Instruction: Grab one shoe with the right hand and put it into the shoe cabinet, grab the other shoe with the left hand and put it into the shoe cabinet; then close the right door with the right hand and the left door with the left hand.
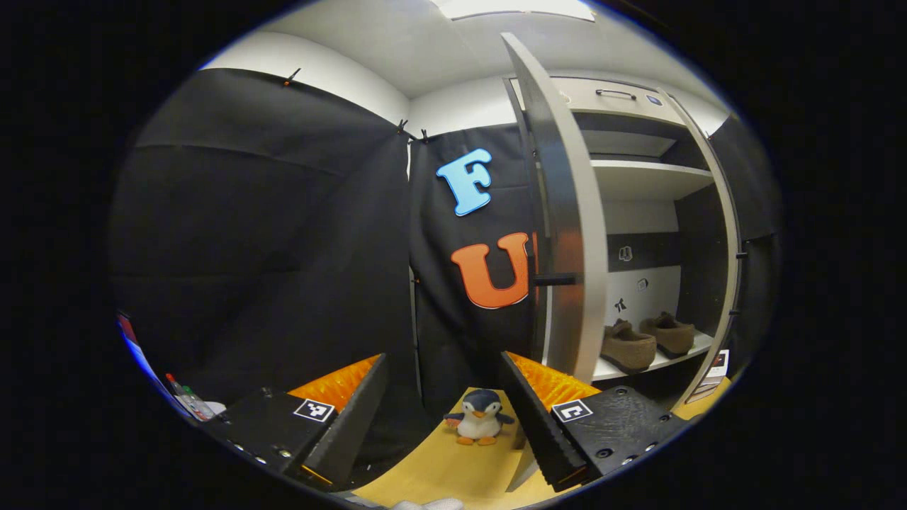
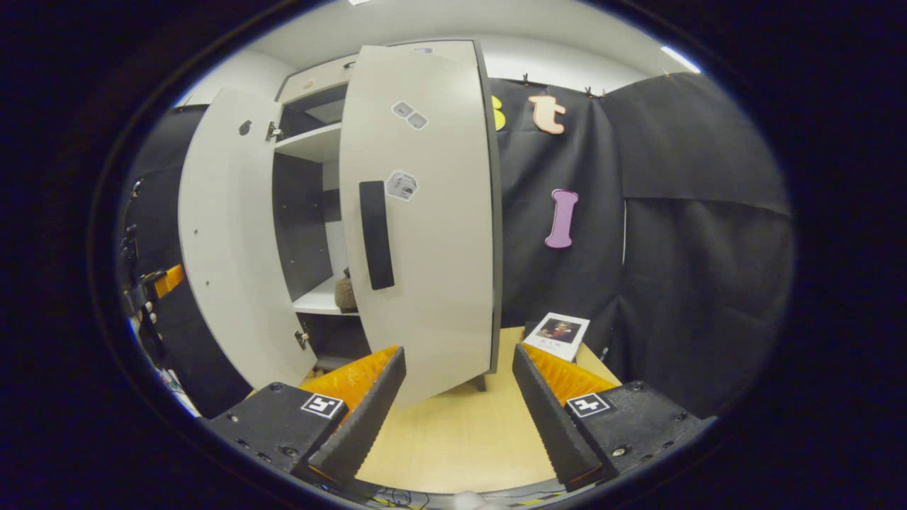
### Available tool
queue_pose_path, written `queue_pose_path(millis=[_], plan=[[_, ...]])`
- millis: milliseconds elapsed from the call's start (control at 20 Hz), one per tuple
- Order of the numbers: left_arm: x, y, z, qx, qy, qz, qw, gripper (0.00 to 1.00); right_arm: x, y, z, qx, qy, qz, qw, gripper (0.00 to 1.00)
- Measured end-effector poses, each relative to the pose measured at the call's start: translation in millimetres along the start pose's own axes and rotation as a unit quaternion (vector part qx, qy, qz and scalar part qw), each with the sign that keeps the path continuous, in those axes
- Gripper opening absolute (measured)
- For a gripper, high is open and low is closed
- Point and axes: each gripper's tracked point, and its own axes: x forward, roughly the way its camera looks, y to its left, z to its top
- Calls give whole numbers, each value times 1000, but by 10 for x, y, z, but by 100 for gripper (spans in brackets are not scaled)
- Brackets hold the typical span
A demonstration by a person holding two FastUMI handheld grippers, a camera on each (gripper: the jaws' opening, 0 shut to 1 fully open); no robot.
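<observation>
L gripper (image 1: 443,418) hanging open, empty | R gripper (image 2: 457,411) gaping, empty too | both shoes (image 1: 645,341) sitting on cabinet shelf (image 1: 655,363) | doors (image 2: 425,219) standing ajar

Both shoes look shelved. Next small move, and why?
Probably bring the right gripper, open and holding nothing, up to the right door and push it shut. Both shoes sit on the shelf and both doors stand ajar; the left door follows.
</observation>
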Motion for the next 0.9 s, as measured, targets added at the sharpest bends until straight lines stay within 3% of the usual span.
queue_pose_path(millis=[250, 600, 850, 900], plan=[[260, 15, 106, 8, -13, -2, 1000, 95, -151, -154, -25, 14, -6, -27, 1000, 99], [254, -104, 118, 15, -13, -22, 1000, 91, -233, -236, -71, 34, -7, -31, 999, 99], [92, -626, 144, 19, -15, -70, 997, 85, -300, -312, -104, 39, -6, -37, 999, 98], [66, -754, 159, 20, -16, -83, 996, 95, -315, -327, -103, 38, -7, -37, 999, 98]])
